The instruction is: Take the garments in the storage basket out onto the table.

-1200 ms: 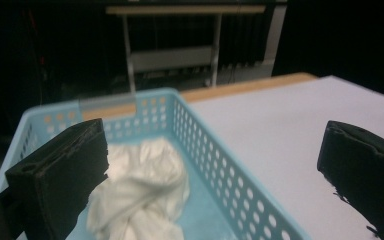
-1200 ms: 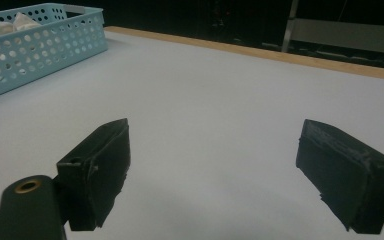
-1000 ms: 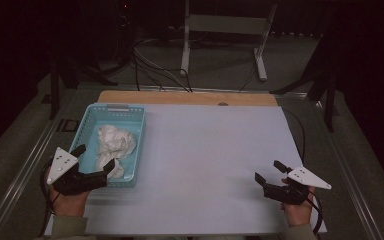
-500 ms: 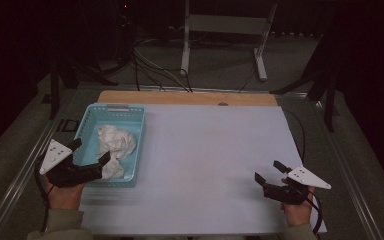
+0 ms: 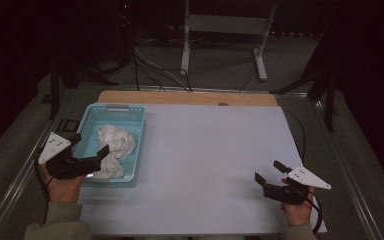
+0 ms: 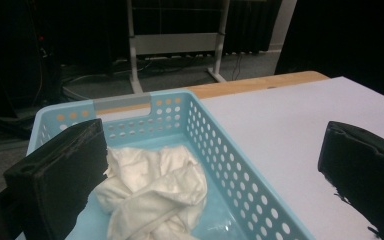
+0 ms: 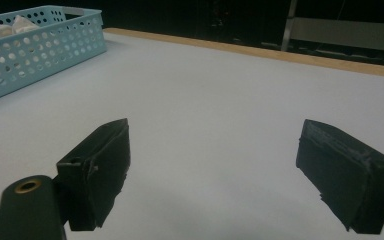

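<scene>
Left gripper [image 5: 90, 145] raised and moved farther since earlier frame, jaws wide, empty, poised over near end of basket [image 5: 91, 114]. White cloth [image 5: 116, 145] crumpled inside basket. Right gripper [image 5: 269, 174] unmoved, agape, empty, over bare table [image 5: 205, 150] near right.

Two hand-held black grippers, person's sleeves at near edge.
Left gripper [image 5: 91, 148] and right gripper [image 5: 268, 171] each had matte black block jaws and a pale grey three-cornered plate with small holes. A black cable [image 5: 318, 218] trailed from the right one. Brass-ringed hole [image 7: 28, 187] beside its jaw. Sleeves [image 5: 62, 222] were olive-beige.
</scene>
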Tool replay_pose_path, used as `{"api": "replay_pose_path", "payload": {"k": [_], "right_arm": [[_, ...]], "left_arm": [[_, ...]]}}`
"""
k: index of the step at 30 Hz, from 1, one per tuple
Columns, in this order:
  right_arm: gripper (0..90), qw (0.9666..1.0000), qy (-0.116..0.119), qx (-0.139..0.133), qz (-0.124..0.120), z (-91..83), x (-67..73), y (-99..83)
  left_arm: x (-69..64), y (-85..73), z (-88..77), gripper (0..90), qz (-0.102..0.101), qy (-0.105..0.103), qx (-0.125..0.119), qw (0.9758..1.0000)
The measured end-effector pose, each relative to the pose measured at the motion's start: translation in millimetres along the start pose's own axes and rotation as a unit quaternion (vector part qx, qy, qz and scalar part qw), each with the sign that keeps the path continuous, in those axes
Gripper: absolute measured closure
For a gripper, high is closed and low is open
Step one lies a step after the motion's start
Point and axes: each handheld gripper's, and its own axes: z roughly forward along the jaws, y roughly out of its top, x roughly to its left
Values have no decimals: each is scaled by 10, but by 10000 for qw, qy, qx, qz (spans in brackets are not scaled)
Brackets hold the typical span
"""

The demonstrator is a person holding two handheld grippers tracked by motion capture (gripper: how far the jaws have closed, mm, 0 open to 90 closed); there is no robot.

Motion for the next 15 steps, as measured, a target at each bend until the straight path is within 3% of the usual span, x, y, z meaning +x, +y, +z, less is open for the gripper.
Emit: {"api": "replay_pose_path", "payload": {"k": [15], "right_arm": [[141,10000,6,-2,4,2,-1,-2]], "left_arm": [[86,65,130,5,-14,106,174,9998]]}}
